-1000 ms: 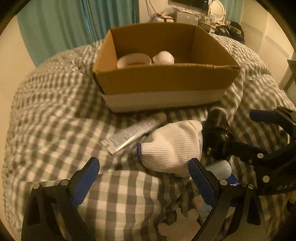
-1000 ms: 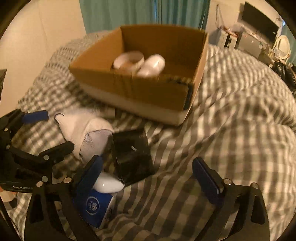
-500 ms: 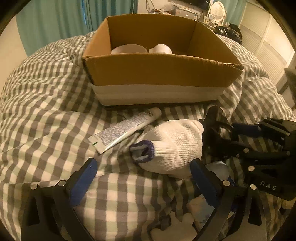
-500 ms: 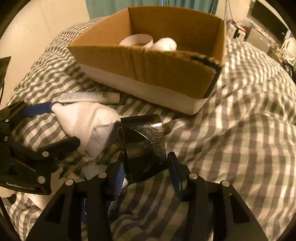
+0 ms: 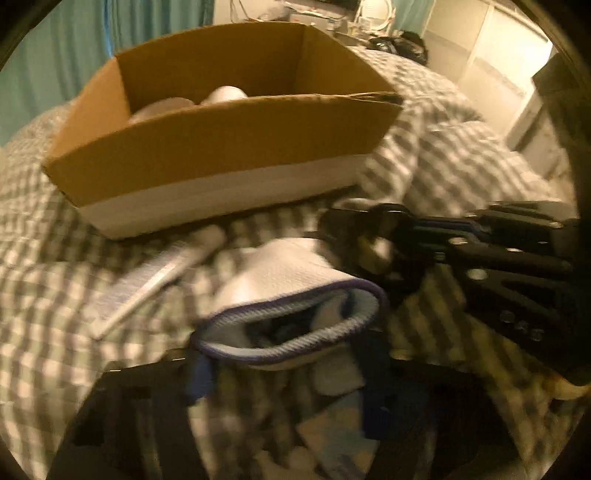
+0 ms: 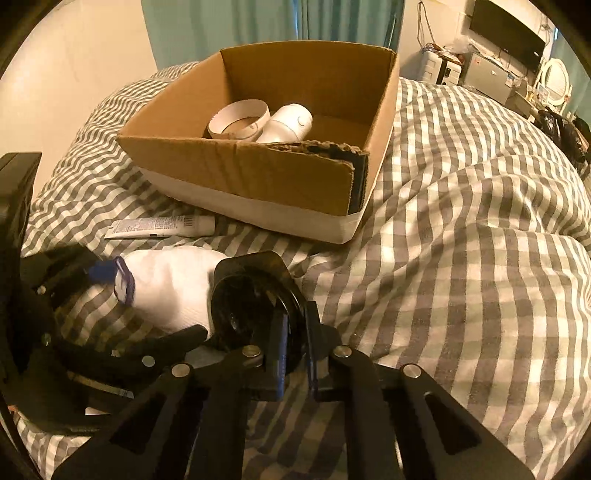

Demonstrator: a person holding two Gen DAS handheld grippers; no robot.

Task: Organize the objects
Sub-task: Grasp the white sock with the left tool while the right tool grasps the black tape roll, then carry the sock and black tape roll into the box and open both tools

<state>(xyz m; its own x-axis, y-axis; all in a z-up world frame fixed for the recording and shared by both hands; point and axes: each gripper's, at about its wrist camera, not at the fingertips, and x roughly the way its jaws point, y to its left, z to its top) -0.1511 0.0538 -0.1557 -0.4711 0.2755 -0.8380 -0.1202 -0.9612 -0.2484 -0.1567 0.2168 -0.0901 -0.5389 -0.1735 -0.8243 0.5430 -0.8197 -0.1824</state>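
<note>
A cardboard box [image 6: 258, 177] stands on the checked bedspread and holds a white tape ring [image 6: 238, 120] and a white bottle [image 6: 290, 122]; the box also shows in the left wrist view [image 5: 229, 147]. My right gripper [image 6: 295, 347] is shut on a black tape roll [image 6: 251, 306], lifted slightly off the bed. My left gripper [image 5: 288, 354] is closed on the cuff of a white glove [image 5: 291, 291], which also shows in the right wrist view [image 6: 173, 284]. A white tube [image 6: 162, 226] lies in front of the box.
A blue-and-white item [image 5: 332, 432] lies under the left gripper. The checked duvet [image 6: 461, 277] rises in folds to the right. Teal curtains [image 6: 332, 22] and a shelf with appliances [image 6: 487, 70] are behind the bed.
My right gripper closed on the black tape roll and raised it. My left gripper moved forward and closed on the glove's cuff; the left view is blurred by motion.
</note>
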